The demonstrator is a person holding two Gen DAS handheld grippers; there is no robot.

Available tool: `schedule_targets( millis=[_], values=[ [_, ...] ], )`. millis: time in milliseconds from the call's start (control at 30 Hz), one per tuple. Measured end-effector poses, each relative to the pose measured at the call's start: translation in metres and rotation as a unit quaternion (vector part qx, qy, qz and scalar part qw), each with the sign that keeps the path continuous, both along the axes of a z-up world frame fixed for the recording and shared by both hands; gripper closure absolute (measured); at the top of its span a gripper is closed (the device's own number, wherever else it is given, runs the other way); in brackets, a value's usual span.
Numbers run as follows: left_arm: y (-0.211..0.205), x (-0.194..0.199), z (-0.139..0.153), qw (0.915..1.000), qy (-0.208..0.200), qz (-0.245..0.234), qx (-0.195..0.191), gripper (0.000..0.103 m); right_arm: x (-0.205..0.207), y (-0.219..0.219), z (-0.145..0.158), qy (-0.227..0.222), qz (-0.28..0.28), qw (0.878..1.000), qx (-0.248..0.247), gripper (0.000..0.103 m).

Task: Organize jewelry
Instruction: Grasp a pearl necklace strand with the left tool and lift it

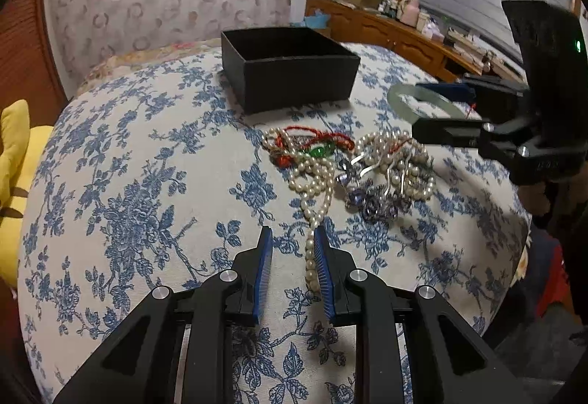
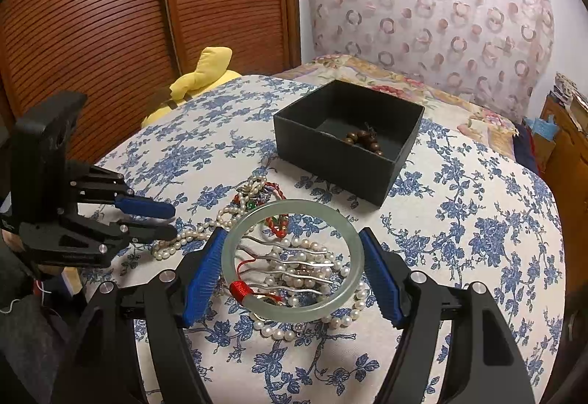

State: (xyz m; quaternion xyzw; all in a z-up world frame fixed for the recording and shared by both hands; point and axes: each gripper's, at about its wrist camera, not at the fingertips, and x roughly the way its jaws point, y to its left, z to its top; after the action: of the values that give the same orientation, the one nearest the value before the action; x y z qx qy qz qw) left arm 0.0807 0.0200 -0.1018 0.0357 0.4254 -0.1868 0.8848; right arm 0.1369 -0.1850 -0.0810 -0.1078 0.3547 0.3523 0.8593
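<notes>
A pale green jade bangle [image 2: 294, 209] with a red tassel knot is held flat between the pads of my right gripper [image 2: 292, 264], above a jewelry pile. It also shows in the left wrist view [image 1: 400, 99]. The pile holds pearl strands [image 1: 314, 183], a silver hair comb [image 2: 294, 260], purple beads [image 1: 371, 205] and a red cord with a green bead [image 1: 319, 148]. A black open box [image 2: 345, 161] behind holds a brown bead bracelet [image 2: 365, 141]. My left gripper [image 1: 294, 238] is open low over the cloth, with a pearl strand end between its fingers.
The cloth-covered table [image 1: 147, 165] has a blue floral print. A yellow plush [image 2: 205, 73] lies at its left edge by a wooden louvred door [image 2: 110, 18]. A cluttered wooden shelf [image 1: 404, 25] stands to the right.
</notes>
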Motion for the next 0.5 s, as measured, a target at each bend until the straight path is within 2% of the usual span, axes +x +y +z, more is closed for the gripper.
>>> schedule_targets(
  millis=[167, 267, 333, 500],
  values=[
    [-0.012, 0.001, -0.004, 0.9991, -0.008, -0.006, 0.042, 0.082, 0.0, 0.0, 0.0, -0.001, 0.001, 1.0, 0.002, 0.028],
    [-0.017, 0.004, -0.005, 0.9984, -0.014, -0.013, 0.053, 0.097, 0.0, 0.001, 0.0, -0.001, 0.001, 1.0, 0.003, 0.028],
    [-0.02, 0.005, -0.004, 0.998, -0.016, -0.017, 0.059, 0.098, 0.0, 0.001, 0.0, 0.001, 0.001, 1.0, 0.004, 0.028],
    [-0.011, 0.005, 0.01, 0.9989, -0.034, -0.002, 0.033, 0.099, 0.0, -0.002, -0.001, 0.004, -0.004, 1.0, 0.005, 0.028]
  ],
)
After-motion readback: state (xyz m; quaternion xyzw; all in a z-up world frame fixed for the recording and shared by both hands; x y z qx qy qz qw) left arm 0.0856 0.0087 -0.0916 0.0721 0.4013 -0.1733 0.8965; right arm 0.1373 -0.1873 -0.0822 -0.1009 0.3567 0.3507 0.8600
